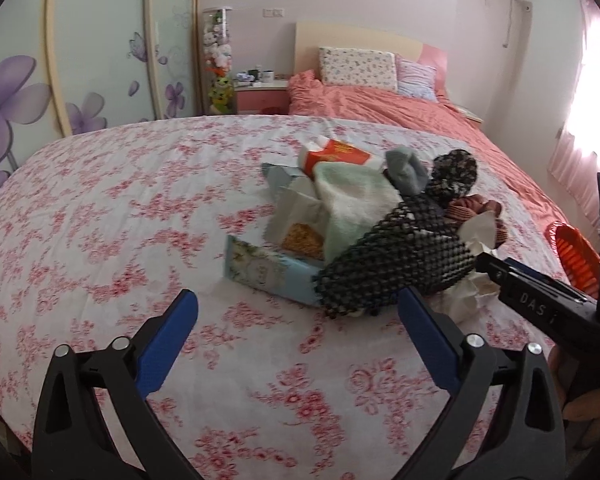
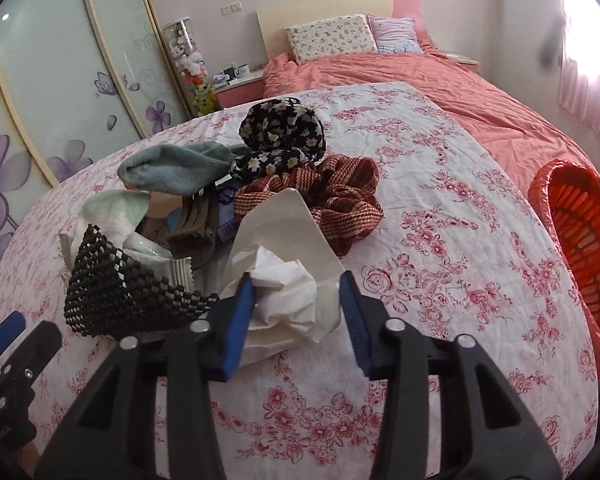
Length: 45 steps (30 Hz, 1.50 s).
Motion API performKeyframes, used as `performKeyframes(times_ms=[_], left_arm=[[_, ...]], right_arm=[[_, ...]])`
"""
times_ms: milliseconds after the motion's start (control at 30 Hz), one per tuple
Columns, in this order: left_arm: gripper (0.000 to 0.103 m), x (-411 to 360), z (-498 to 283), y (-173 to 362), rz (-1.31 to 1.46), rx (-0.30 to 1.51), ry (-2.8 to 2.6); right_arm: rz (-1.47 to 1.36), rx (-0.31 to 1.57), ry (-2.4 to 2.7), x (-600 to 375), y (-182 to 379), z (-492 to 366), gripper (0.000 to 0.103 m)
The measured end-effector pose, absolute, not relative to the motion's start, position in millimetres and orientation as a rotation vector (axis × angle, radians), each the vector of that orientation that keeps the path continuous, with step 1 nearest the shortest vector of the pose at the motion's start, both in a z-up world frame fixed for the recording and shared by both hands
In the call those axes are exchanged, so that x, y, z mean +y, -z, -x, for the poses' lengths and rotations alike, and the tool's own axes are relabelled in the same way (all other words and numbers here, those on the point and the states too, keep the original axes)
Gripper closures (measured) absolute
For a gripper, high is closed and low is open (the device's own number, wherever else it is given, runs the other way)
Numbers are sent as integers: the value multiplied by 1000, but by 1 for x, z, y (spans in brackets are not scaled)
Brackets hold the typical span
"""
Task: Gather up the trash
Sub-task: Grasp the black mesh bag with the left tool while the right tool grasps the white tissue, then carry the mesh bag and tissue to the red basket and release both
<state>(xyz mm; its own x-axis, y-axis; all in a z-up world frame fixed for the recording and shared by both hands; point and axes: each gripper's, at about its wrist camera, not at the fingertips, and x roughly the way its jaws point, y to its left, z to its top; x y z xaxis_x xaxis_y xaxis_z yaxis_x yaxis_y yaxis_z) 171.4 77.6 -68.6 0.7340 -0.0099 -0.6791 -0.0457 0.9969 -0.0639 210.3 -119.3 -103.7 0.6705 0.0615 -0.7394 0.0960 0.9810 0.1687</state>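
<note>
Floral bedspread [image 2: 440,240]; orange basket [image 2: 580,240] interior only in right view.

Materials and finish, bed pile

Floral sheet [image 2: 440,216]: thin matt cotton-like cloth, creased. Crumpled tissue [image 2: 288,292]: soft matt paper. Black mesh mat [image 1: 396,264]: rubbery open grid, slightly shiny. Grey sock [image 2: 172,168]: fuzzy knit. Striped scrunchie [image 2: 340,200]: ribbed woven cloth. Blue box [image 1: 268,272]: smooth printed card. Orange basket [image 2: 580,224]: glossy moulded plastic. Right gripper [image 2: 296,320]: matt black plastic, textured blue pads, metal pins.
</note>
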Motion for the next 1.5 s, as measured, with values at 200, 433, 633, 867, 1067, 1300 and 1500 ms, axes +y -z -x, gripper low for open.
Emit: performKeyframes(times_ms=[200, 433, 633, 867, 1067, 1300, 1500], left_arm=[[22, 67, -182, 72, 104, 787, 35], [29, 49, -189, 71, 43, 778, 53], [68, 41, -197, 77, 32, 822, 96], [90, 38, -186, 62, 52, 787, 168], [91, 31, -175, 37, 66, 740, 196], [91, 19, -169, 11, 77, 693, 235], [91, -2, -172, -5, 74, 663, 278]], right_arm=[[-144, 821, -2, -112, 97, -200, 81], [-186, 798, 30, -136, 88, -179, 82], [-223, 799, 45, -150, 86, -169, 82], [-231, 756, 55, -157, 70, -158, 82], [-239, 717, 72, -170, 58, -147, 82], [-252, 664, 101, -187, 38, -132, 82], [-267, 608, 147, -210, 22, -118, 82]])
